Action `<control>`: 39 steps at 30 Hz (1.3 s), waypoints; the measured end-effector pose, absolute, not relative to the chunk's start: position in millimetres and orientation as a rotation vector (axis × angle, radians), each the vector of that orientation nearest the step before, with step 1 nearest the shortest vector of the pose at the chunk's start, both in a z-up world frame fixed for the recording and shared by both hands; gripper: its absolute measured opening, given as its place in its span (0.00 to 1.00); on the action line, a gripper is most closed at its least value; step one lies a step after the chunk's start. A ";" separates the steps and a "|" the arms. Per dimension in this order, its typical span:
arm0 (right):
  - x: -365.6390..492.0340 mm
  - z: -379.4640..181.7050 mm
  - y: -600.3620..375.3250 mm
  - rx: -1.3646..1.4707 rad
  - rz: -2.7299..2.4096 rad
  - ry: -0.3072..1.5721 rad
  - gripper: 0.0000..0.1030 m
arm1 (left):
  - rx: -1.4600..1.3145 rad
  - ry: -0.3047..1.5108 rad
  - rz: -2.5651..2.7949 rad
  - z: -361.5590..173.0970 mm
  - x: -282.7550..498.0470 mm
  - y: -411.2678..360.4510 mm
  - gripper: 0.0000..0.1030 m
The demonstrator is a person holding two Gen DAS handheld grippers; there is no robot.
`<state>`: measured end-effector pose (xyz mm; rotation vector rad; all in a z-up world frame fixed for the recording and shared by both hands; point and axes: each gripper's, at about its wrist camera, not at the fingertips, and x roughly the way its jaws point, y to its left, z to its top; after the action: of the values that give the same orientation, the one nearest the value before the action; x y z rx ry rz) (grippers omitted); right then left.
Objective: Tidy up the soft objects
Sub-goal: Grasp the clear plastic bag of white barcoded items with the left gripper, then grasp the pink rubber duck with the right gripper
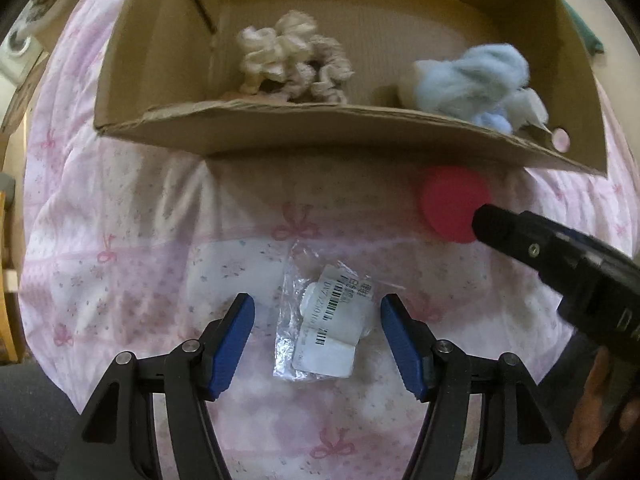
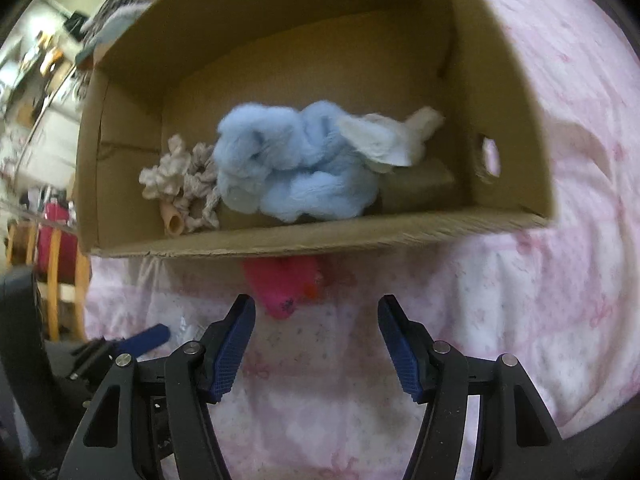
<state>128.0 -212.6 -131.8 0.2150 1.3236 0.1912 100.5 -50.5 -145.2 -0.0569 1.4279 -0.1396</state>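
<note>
The left gripper [image 1: 317, 312] is hovering open over a clear plastic packet [image 1: 320, 334] on the pink bedspread [image 1: 120, 240]. A cardboard box [image 1: 320, 132] is holding cream [image 1: 292, 60] and blue [image 1: 476, 76] fluffy things.

A matt brown cardboard box [image 1: 304, 132] with rough, frayed edges sits on soft pink printed cloth bedding [image 1: 132, 216]. Inside lie a curly cream yarn bundle [image 1: 292, 62] and a fluffy pale blue plush toy [image 2: 296, 168] with smooth white fabric ears. A crinkled, glossy clear plastic packet [image 1: 320, 328] carries matt paper labels. A pink object [image 1: 452, 204] looks smooth and matt. Gripper fingers [image 1: 230, 344] have ribbed blue rubbery pads on matt black plastic with shiny metal pins.
</note>
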 end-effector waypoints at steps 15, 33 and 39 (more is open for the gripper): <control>135.4 -145.0 -178.9 0.136 0.237 1.320 0.43 | -0.045 1.435 -0.169 -149.8 110.7 -55.7 0.34; 113.3 -133.8 -156.0 0.105 0.279 1.299 0.40 | -0.073 1.324 -0.064 -124.1 111.7 -22.7 0.34; 100.8 -125.7 -155.5 0.104 0.277 1.283 0.40 | -0.079 1.296 -0.029 -114.8 106.4 -7.5 0.34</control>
<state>100.8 -155.5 -125.7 0.1044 1.2830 0.2769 106.4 -7.5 -114.8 -0.0793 1.2962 -0.0293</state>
